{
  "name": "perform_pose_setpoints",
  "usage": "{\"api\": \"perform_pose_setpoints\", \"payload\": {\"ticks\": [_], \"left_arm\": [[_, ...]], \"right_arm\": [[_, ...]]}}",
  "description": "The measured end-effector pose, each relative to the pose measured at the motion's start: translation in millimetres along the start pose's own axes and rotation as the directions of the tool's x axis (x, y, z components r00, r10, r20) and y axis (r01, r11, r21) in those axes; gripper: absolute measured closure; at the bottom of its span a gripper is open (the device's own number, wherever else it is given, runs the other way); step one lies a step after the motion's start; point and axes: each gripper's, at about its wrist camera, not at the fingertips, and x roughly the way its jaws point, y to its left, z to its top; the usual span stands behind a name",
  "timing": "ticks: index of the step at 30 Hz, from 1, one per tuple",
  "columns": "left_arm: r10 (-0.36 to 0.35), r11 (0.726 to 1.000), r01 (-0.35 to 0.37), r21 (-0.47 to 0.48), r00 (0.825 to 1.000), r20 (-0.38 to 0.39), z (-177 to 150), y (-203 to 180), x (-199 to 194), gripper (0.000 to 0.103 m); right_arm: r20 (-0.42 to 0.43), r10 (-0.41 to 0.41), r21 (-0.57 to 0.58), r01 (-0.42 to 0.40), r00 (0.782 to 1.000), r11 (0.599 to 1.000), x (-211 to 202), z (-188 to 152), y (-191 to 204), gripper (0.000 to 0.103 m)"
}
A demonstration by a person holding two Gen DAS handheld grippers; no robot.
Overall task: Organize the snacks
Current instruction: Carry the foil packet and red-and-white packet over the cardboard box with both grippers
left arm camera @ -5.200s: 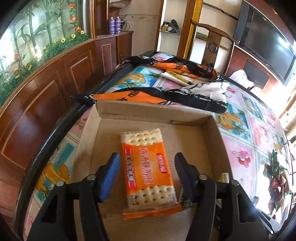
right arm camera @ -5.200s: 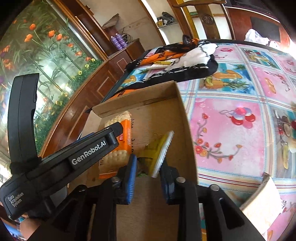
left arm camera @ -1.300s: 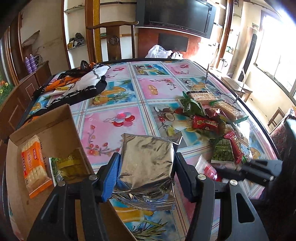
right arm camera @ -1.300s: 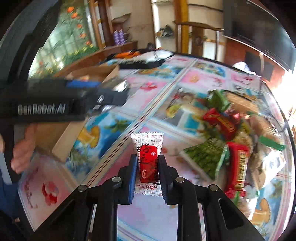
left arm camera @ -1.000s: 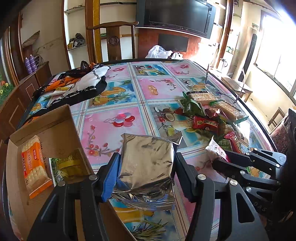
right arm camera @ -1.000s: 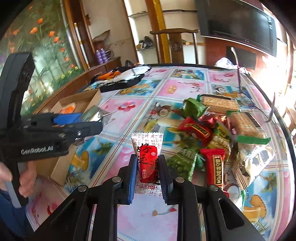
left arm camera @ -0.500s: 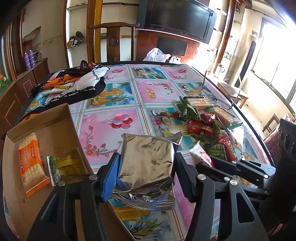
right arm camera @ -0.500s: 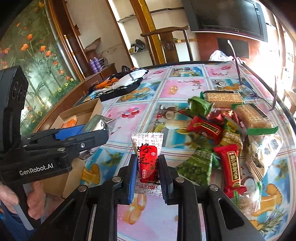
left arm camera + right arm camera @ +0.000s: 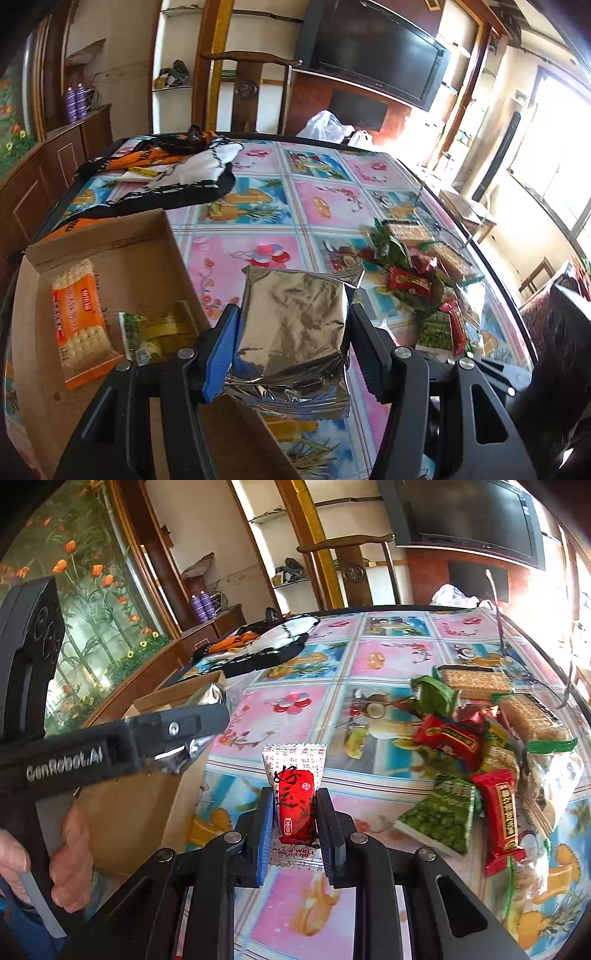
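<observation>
Fruit-print table [image 9: 325, 199], both tools loaded and heading for the box.

Left wrist view: we have the left tool [image 9: 291, 347] pinching a silver foil pack [image 9: 295, 325] just beside the right wall of the cardboard box [image 9: 144, 266], where an orange cracker pack [image 9: 79, 317] and a green packet [image 9: 155, 332] already lie; next we judge it must swing over the wall, lower and let go on bare cardboard. Right wrist view: our right tool [image 9: 294, 830] is pressed tight on a red-and-white candy [image 9: 295, 801], lifted off the table with the snack pile [image 9: 480, 757] to its right; it should follow to the box once the left tool clears.
</observation>
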Motion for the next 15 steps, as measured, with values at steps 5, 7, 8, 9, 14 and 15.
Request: {"api": "perform_pose_setpoints", "payload": {"ticks": [5,7,8,9,14,15], "left_arm": [[0.02,0.999,-0.019,-0.044,1.0,0.017,4.0,18.1,-6.2,0.045],[0.032,0.997,-0.03,-0.066,0.999,0.022,6.0,27.2,-8.3,0.045],[0.036,0.997,-0.034,-0.073,0.999,0.024,6.2,30.0,-9.7,0.045],[0.045,0.995,-0.042,-0.085,0.999,0.028,7.2,35.5,-11.2,0.045],[0.079,0.987,-0.074,-0.142,0.996,0.034,11.2,59.5,-14.5,0.045],[0.085,0.985,-0.079,-0.155,0.996,0.032,11.4,64.7,-14.8,0.045]], "right_arm": [[0.014,0.013,-0.018,-0.012,1.0,1.0,-1.5,-1.3,13.4,0.079],[0.017,0.02,-0.022,-0.019,1.0,1.0,-1.5,-2.0,17.5,0.079],[0.019,0.021,-0.026,-0.02,1.0,0.999,-1.2,-1.9,19.8,0.079],[0.022,0.022,-0.027,-0.021,1.0,0.999,-1.1,-1.6,21.2,0.079],[0.055,0.026,-0.039,-0.024,0.998,0.999,-4.4,0.4,31.5,0.079],[0.059,0.027,-0.042,-0.025,0.998,0.999,-4.8,0.3,33.3,0.079]]}}
